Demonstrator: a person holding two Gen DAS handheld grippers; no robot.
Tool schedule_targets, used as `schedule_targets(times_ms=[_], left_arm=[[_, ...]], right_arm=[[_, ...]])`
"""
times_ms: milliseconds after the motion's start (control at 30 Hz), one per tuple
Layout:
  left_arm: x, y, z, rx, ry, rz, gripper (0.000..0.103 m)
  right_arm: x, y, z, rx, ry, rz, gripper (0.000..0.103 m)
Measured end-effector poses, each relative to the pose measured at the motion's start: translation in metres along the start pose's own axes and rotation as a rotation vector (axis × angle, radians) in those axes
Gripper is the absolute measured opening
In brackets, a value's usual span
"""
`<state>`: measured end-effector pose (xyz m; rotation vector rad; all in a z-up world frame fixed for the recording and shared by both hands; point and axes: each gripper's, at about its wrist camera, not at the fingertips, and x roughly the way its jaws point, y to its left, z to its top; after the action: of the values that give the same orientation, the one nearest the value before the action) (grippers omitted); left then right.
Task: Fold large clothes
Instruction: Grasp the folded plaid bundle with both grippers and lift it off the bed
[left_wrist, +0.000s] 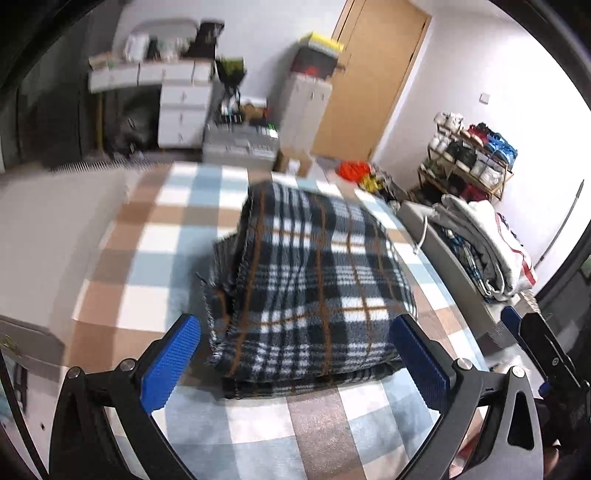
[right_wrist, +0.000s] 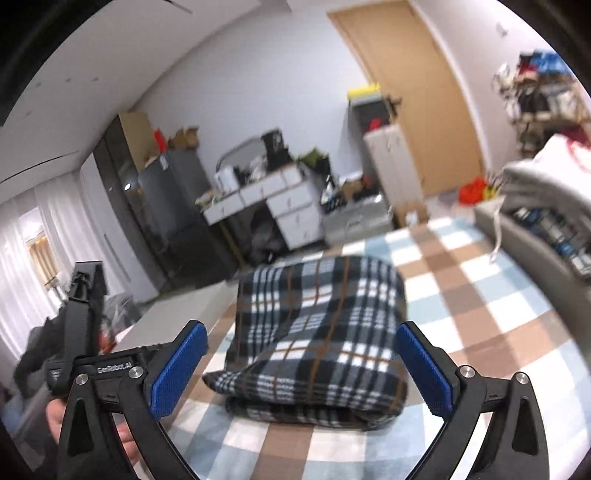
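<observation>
Your left gripper (left_wrist: 295, 363) is spread wide, its blue pads (left_wrist: 170, 363) standing well apart and holding nothing; between them, in the lower middle of the left wrist view, lies the folded plaid garment (left_wrist: 310, 280), a dark navy, white and brown check bundled into a thick stack of layers. It rests on the checked bedcover (left_wrist: 155, 266) of pale blue, white and tan squares, with its near folded edge toward the camera and looser layers showing along its left side. Your right gripper (right_wrist: 301, 369) is just as far open and empty, its blue pads (right_wrist: 179, 369) framing the same plaid garment (right_wrist: 317, 332) at the lower centre of the right wrist view, where the top layer sags diagonally over the stack. Neither tool touches the cloth as far as the pictures show. At the lower right edge of the left wrist view you can see the other gripper's black frame and a blue pad (left_wrist: 511, 319). At the right of that view a pile of grey and white clothes (left_wrist: 487, 243) lies on a grey ledge beside the bed. Farther back stand a wooden door (left_wrist: 369, 81), a white drawer unit (left_wrist: 183, 110) and a rack of shoes (left_wrist: 469, 155). Both pictures are somewhat blurred.
</observation>
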<state>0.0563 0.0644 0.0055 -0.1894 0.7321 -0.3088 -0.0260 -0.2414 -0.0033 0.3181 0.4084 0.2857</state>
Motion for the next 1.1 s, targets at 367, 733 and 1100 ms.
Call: schedule_targets(times_ms=[367, 733, 1100], left_arm=[[0.000, -0.010, -0.012, 0.102, -0.106, 0.179, 0.101], [0.124, 0.070, 0.054, -0.032, 0.289, 0.036, 0.101], [0.238, 0.109, 0.081, -0.147, 0.682, -0.222, 0.101]], right_arm=[[-0.019, 0.001, -0.015, -0.101, -0.040, -0.123, 0.103], [0.061, -0.073, -0.020, 0.152, 0.294, -0.095, 0.103], [0.153, -0.139, -0.014, 0.440, 0.575, 0.153, 0.103]])
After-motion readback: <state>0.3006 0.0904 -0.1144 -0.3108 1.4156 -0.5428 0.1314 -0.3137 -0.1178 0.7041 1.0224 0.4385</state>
